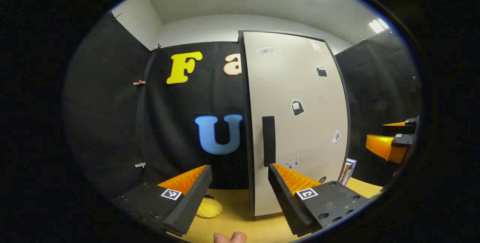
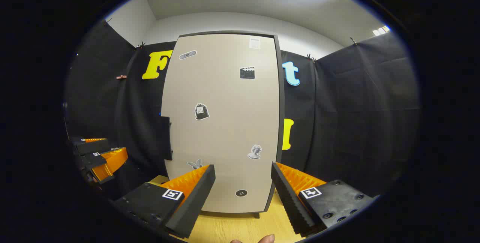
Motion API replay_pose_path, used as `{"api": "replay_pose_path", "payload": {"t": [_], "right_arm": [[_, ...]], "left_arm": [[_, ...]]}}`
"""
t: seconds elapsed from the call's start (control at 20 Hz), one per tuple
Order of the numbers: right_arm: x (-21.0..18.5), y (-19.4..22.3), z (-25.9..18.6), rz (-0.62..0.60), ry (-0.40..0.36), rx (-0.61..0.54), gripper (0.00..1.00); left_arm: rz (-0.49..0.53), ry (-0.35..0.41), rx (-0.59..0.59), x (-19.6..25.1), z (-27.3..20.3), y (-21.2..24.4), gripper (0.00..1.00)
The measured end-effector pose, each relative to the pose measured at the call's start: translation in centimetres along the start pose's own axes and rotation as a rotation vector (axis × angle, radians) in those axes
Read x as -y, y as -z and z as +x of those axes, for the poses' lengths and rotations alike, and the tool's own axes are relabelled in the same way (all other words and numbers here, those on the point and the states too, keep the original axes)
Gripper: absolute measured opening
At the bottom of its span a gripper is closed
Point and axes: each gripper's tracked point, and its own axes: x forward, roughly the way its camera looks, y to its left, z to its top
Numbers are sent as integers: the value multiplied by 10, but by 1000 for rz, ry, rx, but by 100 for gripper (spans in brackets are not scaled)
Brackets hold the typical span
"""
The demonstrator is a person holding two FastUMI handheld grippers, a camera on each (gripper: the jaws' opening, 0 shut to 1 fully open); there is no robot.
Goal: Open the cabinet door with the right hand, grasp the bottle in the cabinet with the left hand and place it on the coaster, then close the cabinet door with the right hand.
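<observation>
Both tongs gape wide, nothing between the fingers. Left gripper (image 1: 239, 194) hangs low over the light wooden tabletop (image 1: 232, 216), with a soft yellow round pad (image 1: 209, 207) (likely the coaster) lying just past its left finger. Right gripper (image 2: 243, 194) faces the door head-on; it also shows at the right edge of the left gripper view (image 1: 393, 141), well apart from the cabinet.

Tall beige flat-panel cabinet door with dark edging and small stickers (image 2: 225, 123) is shut, so the bottle is hidden behind it and I can't tell its place, shape or fill. My guess: rigid, maybe slick, could tip; take it around the body at mid height, squarely.

Black vertical bar handle (image 1: 268, 140) sits on the door's left edge at mid height, which puts the hinge on the right. It looks stiff and narrow, an easy pinch across its width; the panel should swing light.

Room: door will sweep out toward the right gripper's side, so keep that arm outside the arc. Something thin and book-like (image 1: 348, 171) leans just beside the cabinet's right side. Bare table left of the cabinet gives the left gripper a free lane to the pad.
</observation>
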Motion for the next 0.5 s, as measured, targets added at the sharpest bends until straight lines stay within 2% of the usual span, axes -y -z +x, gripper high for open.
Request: {"api": "replay_pose_path", "payload": {"t": [0.5], "right_arm": [[-3,5,14,-4,12,-1,98]], "left_arm": [[3,21,8,-1,7,3,95]]}}
